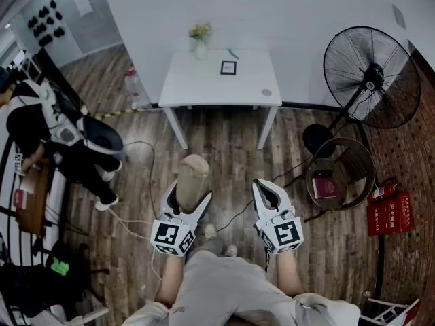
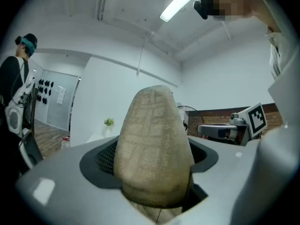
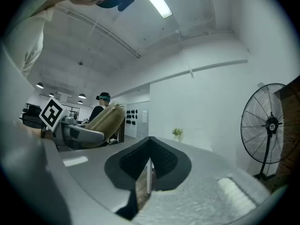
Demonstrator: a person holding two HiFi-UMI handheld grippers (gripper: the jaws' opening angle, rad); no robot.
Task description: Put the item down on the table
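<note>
While the left gripper (image 1: 190, 197) is clamped on the beige item (image 1: 192, 174), we see that item held upright in the air on the near side of the white table (image 1: 204, 87). It is well apart from the table and not on its top. In the left gripper view the item fills the space between the dark pads. Its rounded upper end rises clear of them, and its lower end is hidden down between the jaws. We make out a woven, faintly checked surface, but we cannot tell what kind of thing it is.

The right gripper (image 1: 264, 185) hangs beside the left one, also short of the table. Its jaws are together at the tips with nothing between them. Below the tips a narrow slit shows only a strip of wood floor (image 1: 224, 148) and what looks like one table leg.

On the table's far edge stands a small plant (image 1: 200, 36). Near it lie a dark square frame (image 1: 228, 67), whose content is too small to read, and a thin bluish thing we cannot identify. A small round thing (image 1: 266, 92) at the table's near corner is also unclear.

Beyond one end of the table stands a large black fan (image 1: 370, 77), its cage cut off by the edge in the right gripper view. Beyond the other end is a person in dark clothes (image 1: 61, 138), partly cut off.
</note>
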